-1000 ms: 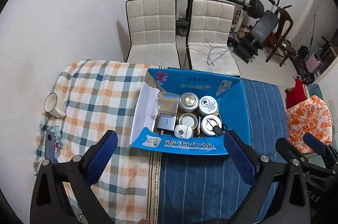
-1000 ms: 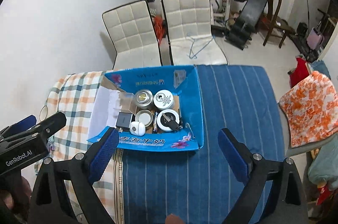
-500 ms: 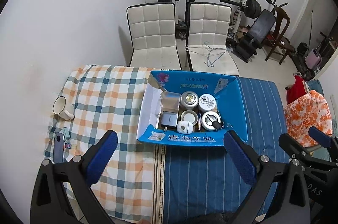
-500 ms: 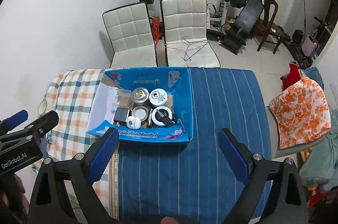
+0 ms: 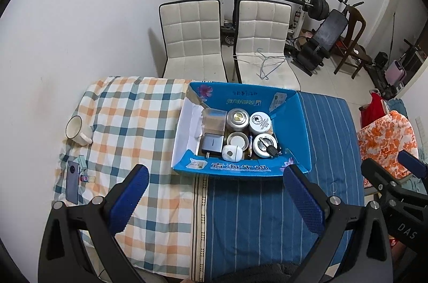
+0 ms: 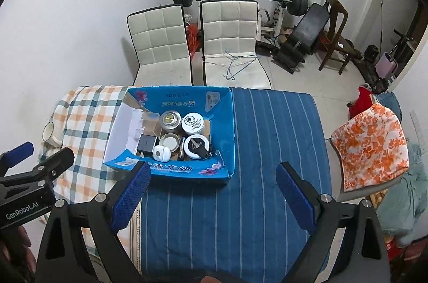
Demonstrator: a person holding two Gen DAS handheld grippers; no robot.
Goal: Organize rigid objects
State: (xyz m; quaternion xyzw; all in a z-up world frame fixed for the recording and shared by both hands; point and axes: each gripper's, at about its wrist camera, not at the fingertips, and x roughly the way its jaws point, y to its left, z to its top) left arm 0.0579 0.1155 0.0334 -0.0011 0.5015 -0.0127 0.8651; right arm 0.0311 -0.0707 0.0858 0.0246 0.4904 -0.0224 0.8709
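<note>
Centrally on the surface sits a blue cardboard box [image 5: 290, 128] with printed white characters along its near wall and a white inner flap on its left side; it straddles the seam where the checked cloth [image 5: 128, 122] meets the blue striped cloth [image 5: 267, 216]. Inside, packed close together, lie a silver-lidded tin [image 5: 237, 118], a white round tin [image 5: 259, 122], an open round tin [image 5: 237, 140], a white tin [image 5: 263, 145] with a dark key-like item lying on top, a small white rounded case [image 5: 232, 152], a dark flat rectangular device [image 5: 212, 143] and a clear plastic box [image 5: 214, 120]; the left tool [image 5: 214, 198] hangs above the near edge of the surface, its blue-padded fingers spread wide and holding nothing, the box lying ahead of it and between the finger lines; the right tool [image 6: 212, 197] is likewise spread wide and empty, with the box ahead and toward its left finger. Well left of the box, near the surface's left edge, rest a white mug [image 5: 77, 130] and a phone [image 5: 72, 181]; the striped cloth right of the box is bare out to the edge, beside an orange floral cloth [image 6: 371, 146]; two white padded chairs [image 5: 192, 39] stand beyond the far edge.
</note>
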